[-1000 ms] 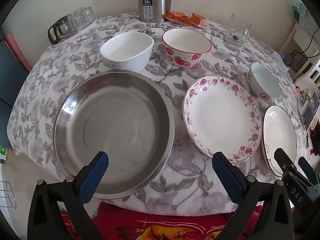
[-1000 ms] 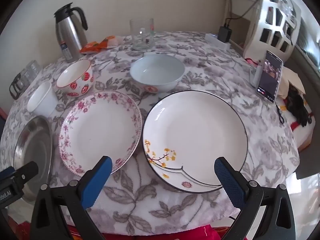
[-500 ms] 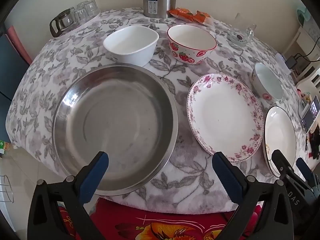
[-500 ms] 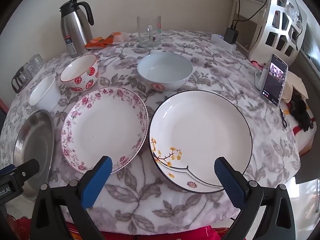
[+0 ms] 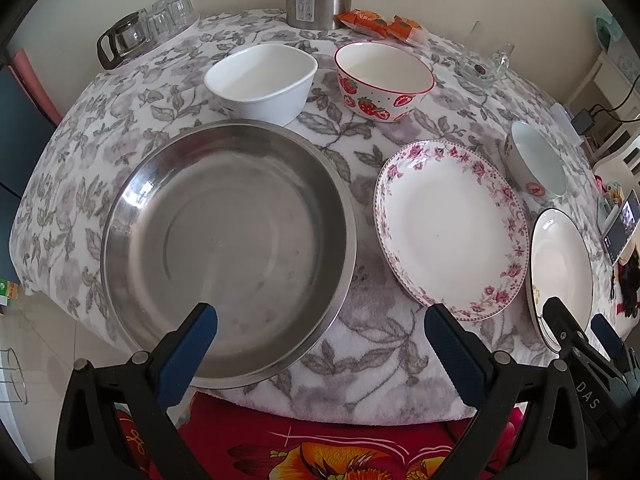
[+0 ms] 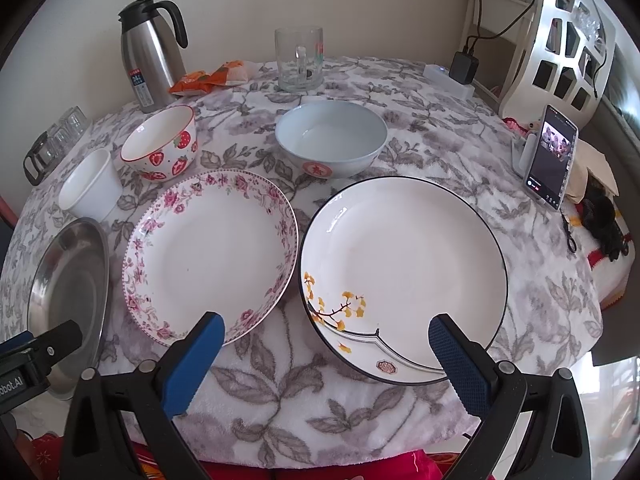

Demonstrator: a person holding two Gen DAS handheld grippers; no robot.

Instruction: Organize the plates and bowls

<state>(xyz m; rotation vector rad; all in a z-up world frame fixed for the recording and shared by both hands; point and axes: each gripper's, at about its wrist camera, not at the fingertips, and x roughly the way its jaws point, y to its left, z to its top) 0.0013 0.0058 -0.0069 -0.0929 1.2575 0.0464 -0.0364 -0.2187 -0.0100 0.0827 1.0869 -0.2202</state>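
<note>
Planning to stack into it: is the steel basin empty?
Empty: the steel basin shows only its bare metal floor, with nothing inside.

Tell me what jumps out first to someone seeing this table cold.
The big steel basin at the near left edge dominates. Next to it lie two plates side by side: a pink-flowered plate and a black-rimmed plate with a yellow sprig. Behind them stand three bowls, the strawberry bowl brightest. Both the left gripper and the right gripper hang open at the near edge, holding nothing.
</note>
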